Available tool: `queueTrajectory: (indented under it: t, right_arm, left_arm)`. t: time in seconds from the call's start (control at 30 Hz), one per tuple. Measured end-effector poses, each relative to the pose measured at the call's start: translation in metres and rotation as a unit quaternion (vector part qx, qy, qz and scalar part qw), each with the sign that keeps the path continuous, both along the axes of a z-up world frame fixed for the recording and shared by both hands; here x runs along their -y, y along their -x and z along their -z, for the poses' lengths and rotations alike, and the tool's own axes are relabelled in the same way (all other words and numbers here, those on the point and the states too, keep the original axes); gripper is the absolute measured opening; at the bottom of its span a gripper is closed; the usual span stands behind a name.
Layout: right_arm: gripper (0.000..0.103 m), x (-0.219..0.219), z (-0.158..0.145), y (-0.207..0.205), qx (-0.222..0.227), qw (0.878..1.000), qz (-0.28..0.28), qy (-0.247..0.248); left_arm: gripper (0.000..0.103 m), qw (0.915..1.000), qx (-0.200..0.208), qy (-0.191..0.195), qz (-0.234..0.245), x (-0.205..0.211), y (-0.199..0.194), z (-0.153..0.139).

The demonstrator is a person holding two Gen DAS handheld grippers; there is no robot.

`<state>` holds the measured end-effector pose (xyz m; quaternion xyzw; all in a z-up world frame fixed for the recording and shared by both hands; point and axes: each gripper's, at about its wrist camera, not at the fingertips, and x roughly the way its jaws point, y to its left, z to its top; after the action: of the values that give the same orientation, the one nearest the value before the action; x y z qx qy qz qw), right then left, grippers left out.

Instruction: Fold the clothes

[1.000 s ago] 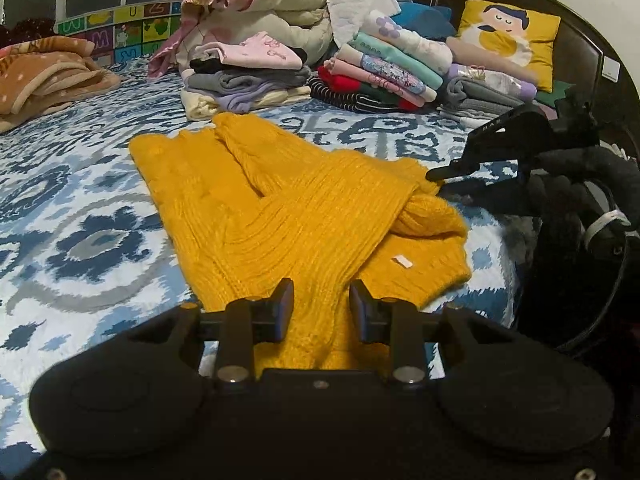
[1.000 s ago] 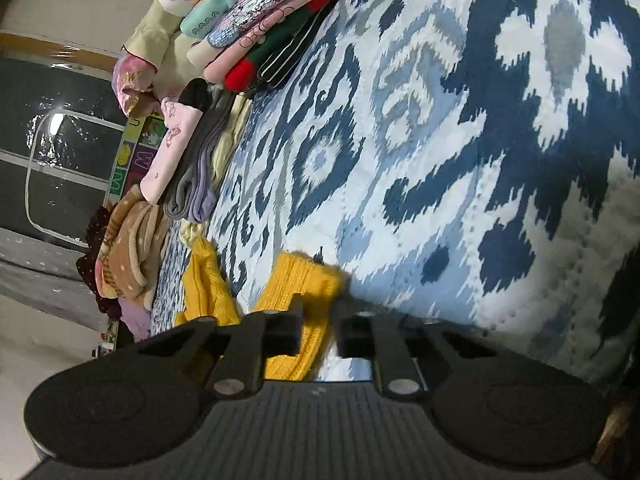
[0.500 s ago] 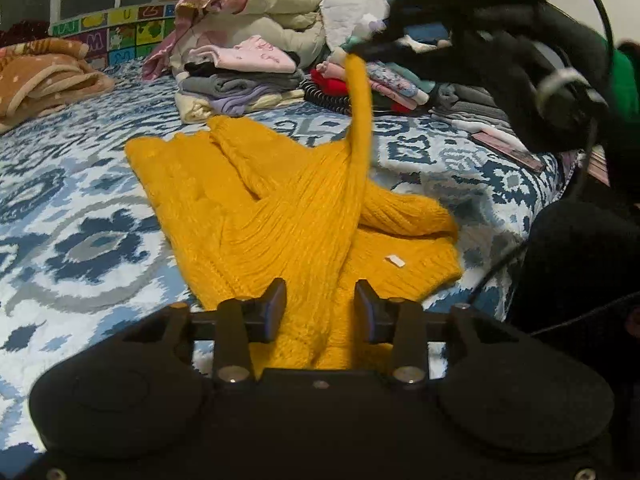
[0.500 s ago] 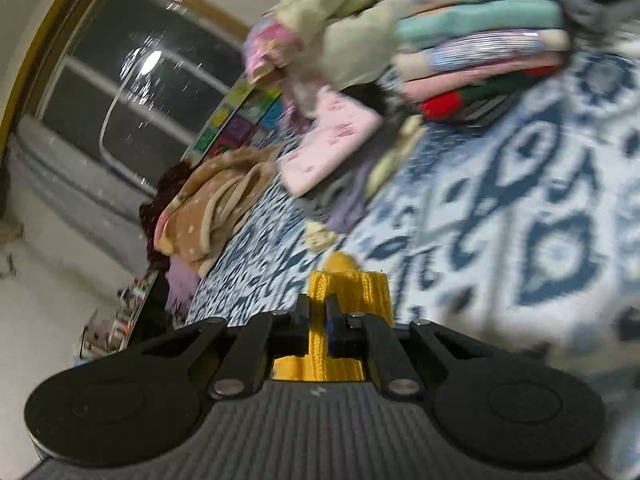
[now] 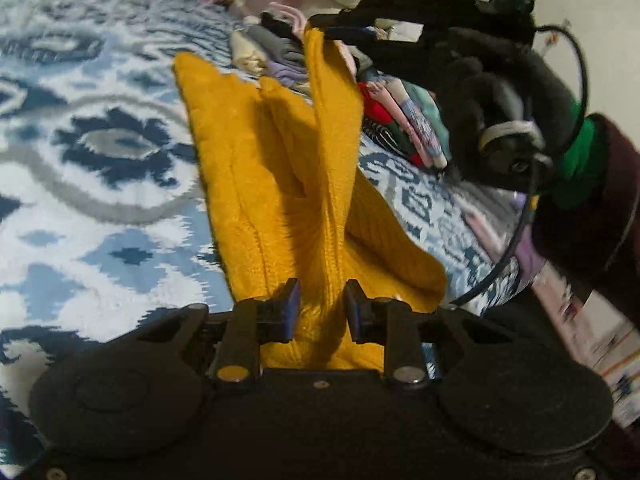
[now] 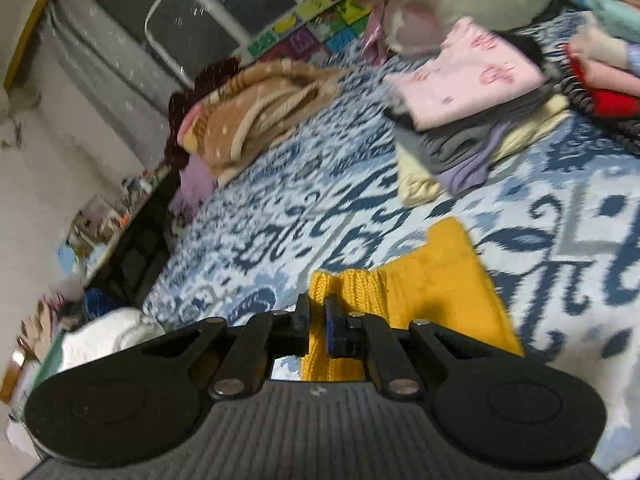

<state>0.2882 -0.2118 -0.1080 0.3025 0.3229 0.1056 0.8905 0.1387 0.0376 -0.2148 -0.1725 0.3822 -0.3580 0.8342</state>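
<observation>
Yellow knit sweater partly lifted off the bed, gripped at two points.

The yellow knit sweater point(image 5: 280, 184) lies on the blue-and-white patterned bedspread point(image 5: 100, 184), with one sleeve point(image 5: 332, 120) drawn up off the bed. The right gripper point(image 6: 316, 320) has its jaws clamped on the ribbed cuff point(image 6: 348, 292) of that sleeve. The left gripper point(image 5: 318, 308) sits at the near end of the sweater with knit fabric between its jaws; the jaws stand apart, and contact with the cloth cannot be confirmed. Beyond the sweater, toward the head of the bed, sit stacks of folded clothes point(image 6: 472, 96). A brown spotted blanket point(image 6: 256, 108) lies bundled left of those stacks, near the window point(image 6: 224, 12).
</observation>
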Motion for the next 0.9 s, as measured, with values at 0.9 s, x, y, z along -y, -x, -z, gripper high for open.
queueTrajectory:
  t: [0.9]
  right_arm:
    - [0.04, 0.009, 0.007, 0.01, 0.012, 0.997, -0.061, 0.051]
  left_arm:
    - [0.04, 0.9963, -0.039, 0.052, -0.056, -0.036, -0.004, -0.005]
